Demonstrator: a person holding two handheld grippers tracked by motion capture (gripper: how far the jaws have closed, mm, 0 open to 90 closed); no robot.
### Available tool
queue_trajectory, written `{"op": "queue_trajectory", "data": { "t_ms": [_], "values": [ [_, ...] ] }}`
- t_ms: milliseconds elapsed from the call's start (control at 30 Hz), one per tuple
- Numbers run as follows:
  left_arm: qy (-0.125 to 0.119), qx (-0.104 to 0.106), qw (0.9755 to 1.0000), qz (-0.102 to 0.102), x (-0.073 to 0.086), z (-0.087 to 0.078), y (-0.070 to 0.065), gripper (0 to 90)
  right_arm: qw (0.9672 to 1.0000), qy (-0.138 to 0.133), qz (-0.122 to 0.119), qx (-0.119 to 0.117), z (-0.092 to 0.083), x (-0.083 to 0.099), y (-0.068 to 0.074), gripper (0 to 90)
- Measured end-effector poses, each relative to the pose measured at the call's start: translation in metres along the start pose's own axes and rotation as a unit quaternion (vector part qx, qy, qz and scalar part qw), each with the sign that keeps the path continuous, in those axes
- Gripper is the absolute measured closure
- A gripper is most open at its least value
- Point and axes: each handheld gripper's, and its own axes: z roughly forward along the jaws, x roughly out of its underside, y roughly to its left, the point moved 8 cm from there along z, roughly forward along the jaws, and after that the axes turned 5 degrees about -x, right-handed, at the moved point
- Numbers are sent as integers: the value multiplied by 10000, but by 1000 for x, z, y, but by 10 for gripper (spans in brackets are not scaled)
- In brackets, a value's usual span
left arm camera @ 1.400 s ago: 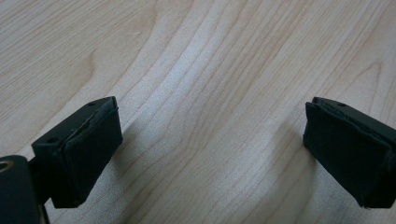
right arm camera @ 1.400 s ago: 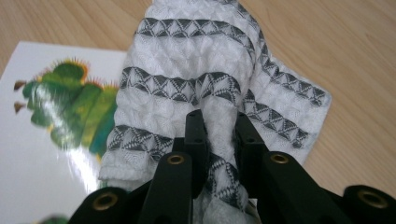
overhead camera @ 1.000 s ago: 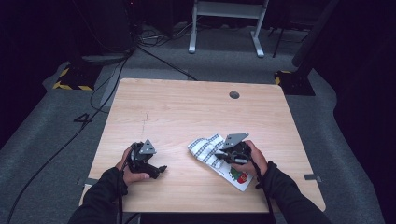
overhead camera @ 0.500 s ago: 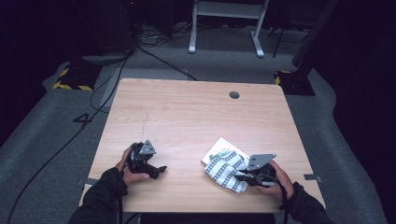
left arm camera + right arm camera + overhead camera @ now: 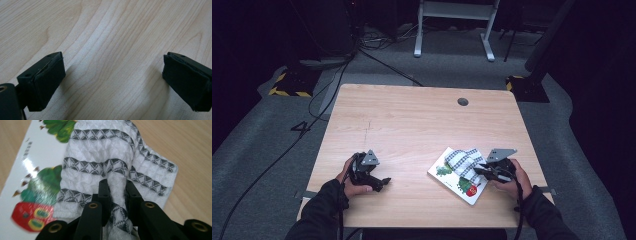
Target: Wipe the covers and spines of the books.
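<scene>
Down at the near right corner of the light wooden surface [image 5: 422, 125] there's a white glossy picture book with a green and red caterpillar on its cover [image 5: 451, 176], lying flat at an angle. Bunched up on top of it is a white waffle-weave cloth with grey triangle-patterned stripes [image 5: 463, 162], covering a good part of the cover and spilling a bit off the far edge onto the wood.

The right gripper [image 5: 484, 171] sits low over the book's right side, held in the person's right hand [image 5: 509, 177]. From the right gripper view you can see its black jaws pinched in on a raised fold of the cloth [image 5: 110, 160], so they're nearly together with just that ridge of fabric squeezed between them. The caterpillar's red face shows at the lower left of that view, a little blurry.

Over on the near left, the left gripper [image 5: 382, 182] rests on the surface in the person's left hand [image 5: 352, 180], well apart from the book and cloth. Its jaws are spread wide, nothing between them but bare wood grain, and the padded tips look right down at the tabletop, possibly touching it, hard to say.

There's also a small dark round grommet hole [image 5: 463, 102] near the far edge of the surface.
</scene>
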Motion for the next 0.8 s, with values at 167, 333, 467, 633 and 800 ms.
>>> {"op": "queue_trajectory", "data": {
  "t_ms": [167,333,467,633,800],
  "values": [
    [5,5,10000,-7,0,0,0,48,10000,-37,40,39,21,-25,-10,791],
    [-2,1,10000,-7,0,0,0,48,9999,-90,-55,12,46,-55,-7,793],
    [2,9,10000,6,0,0,-1,49,9993,-103,-347,-88,58,-71,11,793],
    [1,17,10000,20,1,-1,-1,49,9954,44,-837,-473,56,-71,46,793],
    [-3,14,10000,-2,1,-1,-1,49,9919,82,-981,-798,41,-52,70,791]
  ]
}}
